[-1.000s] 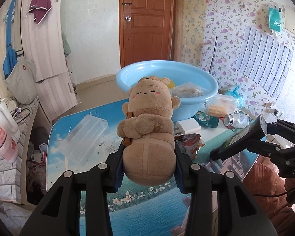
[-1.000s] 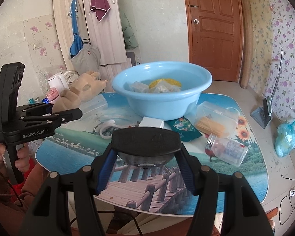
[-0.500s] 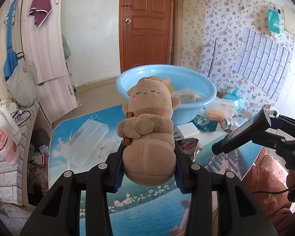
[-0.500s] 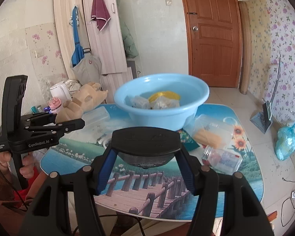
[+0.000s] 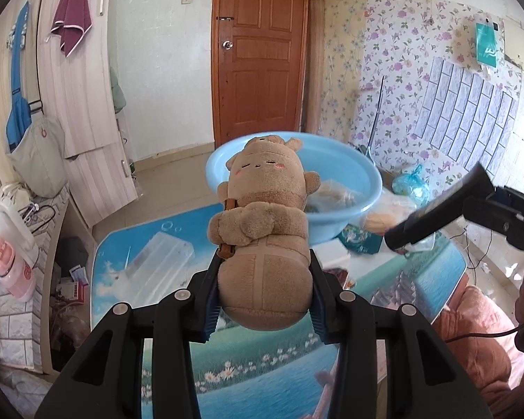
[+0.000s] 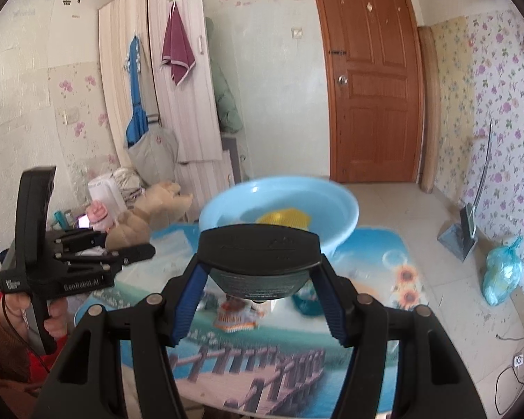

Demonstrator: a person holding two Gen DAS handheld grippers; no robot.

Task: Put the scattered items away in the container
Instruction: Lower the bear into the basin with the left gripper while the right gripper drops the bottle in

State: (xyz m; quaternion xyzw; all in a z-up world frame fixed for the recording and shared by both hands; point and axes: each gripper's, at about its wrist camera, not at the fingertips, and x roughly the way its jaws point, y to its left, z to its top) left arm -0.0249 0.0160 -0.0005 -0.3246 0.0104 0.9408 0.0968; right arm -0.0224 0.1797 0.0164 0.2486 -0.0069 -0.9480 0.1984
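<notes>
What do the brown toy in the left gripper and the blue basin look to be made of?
Tan bear-shaped soft toy: plush fabric, matte and fuzzy, seams showing, dented between the left gripper pads. Round light-blue basin: probably moulded plastic, smooth with a slight sheen and rolled rim.

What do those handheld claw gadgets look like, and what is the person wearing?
Each claw is matte black plastic with silver rivets and blue ribbed finger pads. The left claw has a pistol grip and white lettering on its side; a thin black cable trails from it. Sleeves look brown over red on the left, pink on the right.

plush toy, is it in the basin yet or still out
Out. The left hand-held gripper is shut on the plush toy, holding it above the table, short of the basin.
</notes>
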